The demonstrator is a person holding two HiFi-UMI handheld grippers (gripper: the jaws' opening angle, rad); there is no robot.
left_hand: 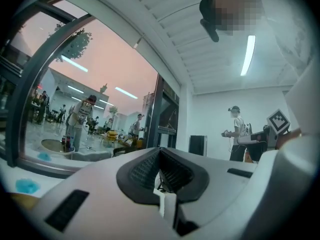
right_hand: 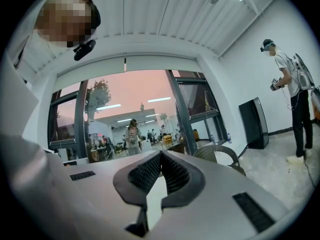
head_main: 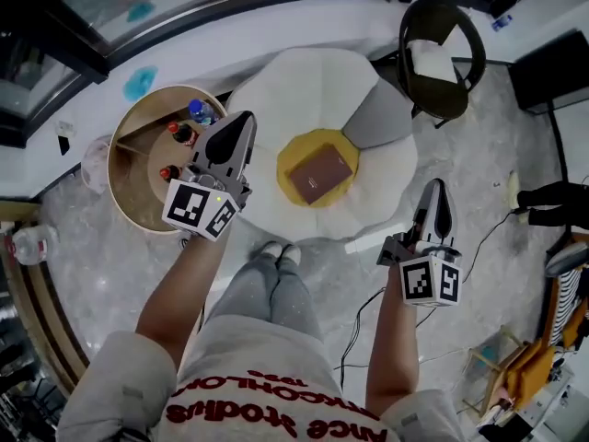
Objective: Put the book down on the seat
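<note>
Flanking the book (head_main: 317,175) on the seat (head_main: 304,86), left tongs (head_main: 245,120) and right tongs (head_main: 436,188) hang clenched.

Matt book (head_main: 318,174), plush cloth seat (head_main: 304,90)

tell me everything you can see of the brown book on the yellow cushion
The brown rectangular book has a plain cover with no readable print. It is closed and lies flat, turned at an angle, on the round yellow cushion on the seat of the white armchair. The grey pillow lies close by one corner. The left hand-held gripper and right hand-held gripper both hang clear of it.
</note>
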